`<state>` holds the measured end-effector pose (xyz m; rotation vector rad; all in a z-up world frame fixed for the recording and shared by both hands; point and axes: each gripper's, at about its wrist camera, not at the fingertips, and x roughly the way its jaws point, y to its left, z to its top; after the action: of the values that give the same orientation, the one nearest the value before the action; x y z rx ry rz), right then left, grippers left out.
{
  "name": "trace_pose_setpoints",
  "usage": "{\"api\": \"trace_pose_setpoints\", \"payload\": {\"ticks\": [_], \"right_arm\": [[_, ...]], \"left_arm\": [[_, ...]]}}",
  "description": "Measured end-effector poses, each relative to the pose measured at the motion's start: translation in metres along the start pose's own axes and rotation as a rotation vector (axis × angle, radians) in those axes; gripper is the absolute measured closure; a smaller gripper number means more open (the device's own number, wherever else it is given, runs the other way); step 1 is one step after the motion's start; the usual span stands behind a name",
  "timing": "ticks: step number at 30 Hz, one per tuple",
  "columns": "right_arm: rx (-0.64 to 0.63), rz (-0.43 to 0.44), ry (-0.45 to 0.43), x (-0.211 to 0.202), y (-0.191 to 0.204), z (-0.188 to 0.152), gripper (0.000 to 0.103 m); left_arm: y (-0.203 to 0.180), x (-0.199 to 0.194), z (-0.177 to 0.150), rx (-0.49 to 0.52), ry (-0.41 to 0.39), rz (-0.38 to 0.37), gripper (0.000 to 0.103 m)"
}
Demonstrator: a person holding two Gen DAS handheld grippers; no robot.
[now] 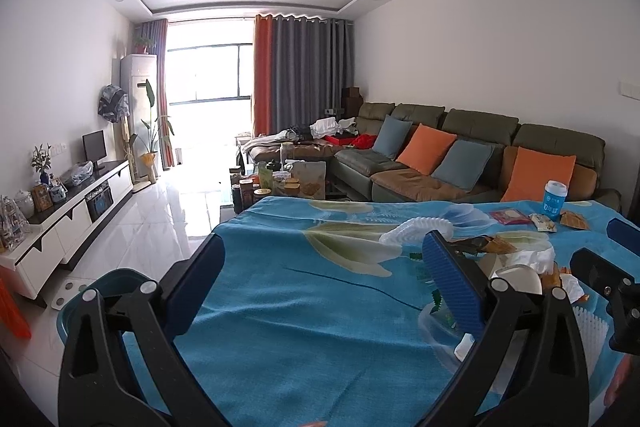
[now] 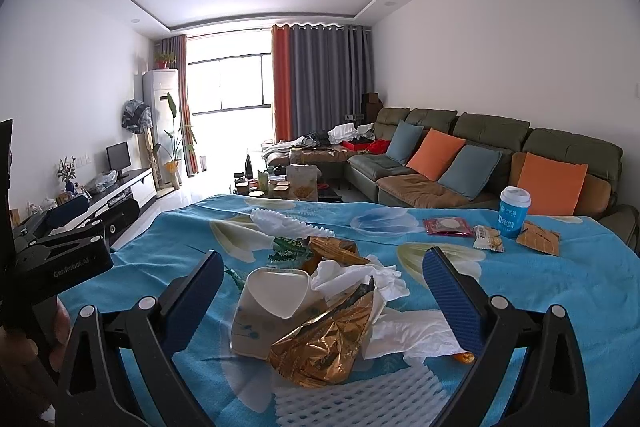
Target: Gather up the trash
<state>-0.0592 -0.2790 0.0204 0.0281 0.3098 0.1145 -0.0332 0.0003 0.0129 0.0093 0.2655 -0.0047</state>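
A heap of trash lies on the blue flowered tablecloth (image 2: 560,287). In the right wrist view it holds a white paper cup (image 2: 272,303) on its side, a crumpled gold wrapper (image 2: 328,343), white tissues (image 2: 360,279) and a white foam net (image 2: 352,399). My right gripper (image 2: 323,257) is open, its fingers on either side of the heap, touching nothing. My left gripper (image 1: 324,240) is open over bare cloth, left of the same heap, where the tissue (image 1: 532,257) and another foam net (image 1: 416,229) show. A teal bin (image 1: 108,279) sits below the table's left edge.
Further right on the table stand a blue lidded cup (image 2: 514,211), a red packet (image 2: 450,227) and snack packets (image 2: 488,237). Beyond the table are a sofa (image 2: 492,131) with cushions, a cluttered coffee table (image 2: 280,187) and a TV cabinet (image 1: 80,211) on the left.
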Motion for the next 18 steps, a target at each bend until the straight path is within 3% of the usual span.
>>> {"api": "trace_pose_setpoints", "payload": {"ticks": [18], "right_arm": [[0.008,0.006,-0.010,-0.0027,0.0004,0.0004,0.007]], "left_arm": [[-0.0026,-0.0019,-0.0018,0.002,-0.010,0.000,0.006]]}}
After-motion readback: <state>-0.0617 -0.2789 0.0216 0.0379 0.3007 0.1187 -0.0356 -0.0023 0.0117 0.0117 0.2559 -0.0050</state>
